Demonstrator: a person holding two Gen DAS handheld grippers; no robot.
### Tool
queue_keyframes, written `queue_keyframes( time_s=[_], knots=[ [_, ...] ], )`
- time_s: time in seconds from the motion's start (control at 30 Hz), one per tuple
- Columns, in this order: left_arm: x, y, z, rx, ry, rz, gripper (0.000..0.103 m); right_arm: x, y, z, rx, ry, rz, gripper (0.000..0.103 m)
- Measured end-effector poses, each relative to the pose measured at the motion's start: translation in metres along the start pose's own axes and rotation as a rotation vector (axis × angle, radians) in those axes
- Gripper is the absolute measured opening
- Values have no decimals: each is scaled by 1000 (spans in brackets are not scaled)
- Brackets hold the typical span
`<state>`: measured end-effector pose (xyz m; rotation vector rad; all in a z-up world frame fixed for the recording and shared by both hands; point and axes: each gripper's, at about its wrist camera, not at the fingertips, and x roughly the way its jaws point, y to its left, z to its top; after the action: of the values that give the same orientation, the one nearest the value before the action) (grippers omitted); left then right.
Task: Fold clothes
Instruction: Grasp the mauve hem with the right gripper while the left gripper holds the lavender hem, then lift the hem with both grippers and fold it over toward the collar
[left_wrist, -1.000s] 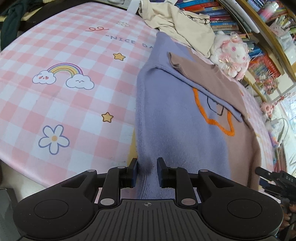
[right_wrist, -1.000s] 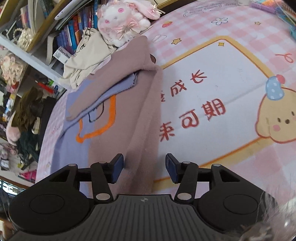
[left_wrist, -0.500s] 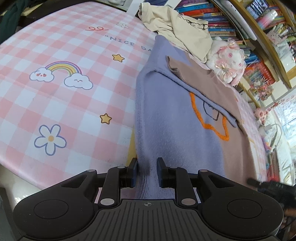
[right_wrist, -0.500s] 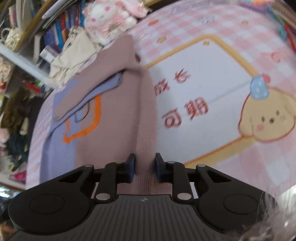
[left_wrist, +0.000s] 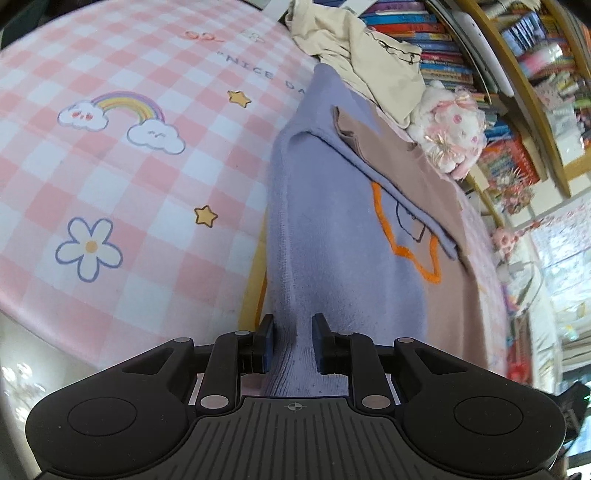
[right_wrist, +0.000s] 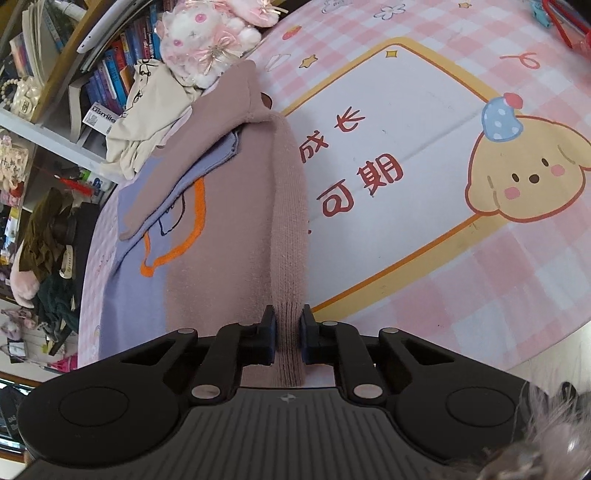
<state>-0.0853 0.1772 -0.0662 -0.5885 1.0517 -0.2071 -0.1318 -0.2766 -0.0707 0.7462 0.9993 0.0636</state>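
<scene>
Lilac-and-mauve knitted sweater (left_wrist: 332, 229): our left gripper (left_wrist: 293, 341) and right gripper (right_wrist: 287, 338) each pinch its ribbed hem; we should lift evenly, level.

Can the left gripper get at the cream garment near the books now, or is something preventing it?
Probably not now. The left gripper is shut on the sweater hem, and the cream garment lies beyond the sweater's far end. It would need to release first.

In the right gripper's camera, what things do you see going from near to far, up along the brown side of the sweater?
right gripper → sweater, its ribbed hem pinched between the fingers → fluffy pink-and-white plush toy
</scene>
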Motion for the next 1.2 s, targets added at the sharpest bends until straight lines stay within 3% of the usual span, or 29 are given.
queue_keyframes(
  time_s=[0.07, 0.17, 0.27, 0.63, 1.0, 1.2],
  knots=[
    [1, -9, -2, 41, -8, 54, 7, 0, 1, -1, -13, -4, -9, 9],
    [-1, -30, -9, 175, -28, 165, 6, 1, 3, -2, -26, -10, -21, 7],
    [-2, -32, -14, 203, -22, 181, 7, 1, 5, -3, -43, -16, -29, 7],
    [-1, 21, -6, -145, 6, -57, 10, 1, 11, -7, -106, -35, -57, 8],
    [-2, 16, -9, -92, -17, -46, 4, -1, -6, -4, 19, -29, 7, 7],
    [-14, 18, -23, -110, -11, -74, 4, -24, -9, -13, 30, -51, 37, 6]
  ],
)
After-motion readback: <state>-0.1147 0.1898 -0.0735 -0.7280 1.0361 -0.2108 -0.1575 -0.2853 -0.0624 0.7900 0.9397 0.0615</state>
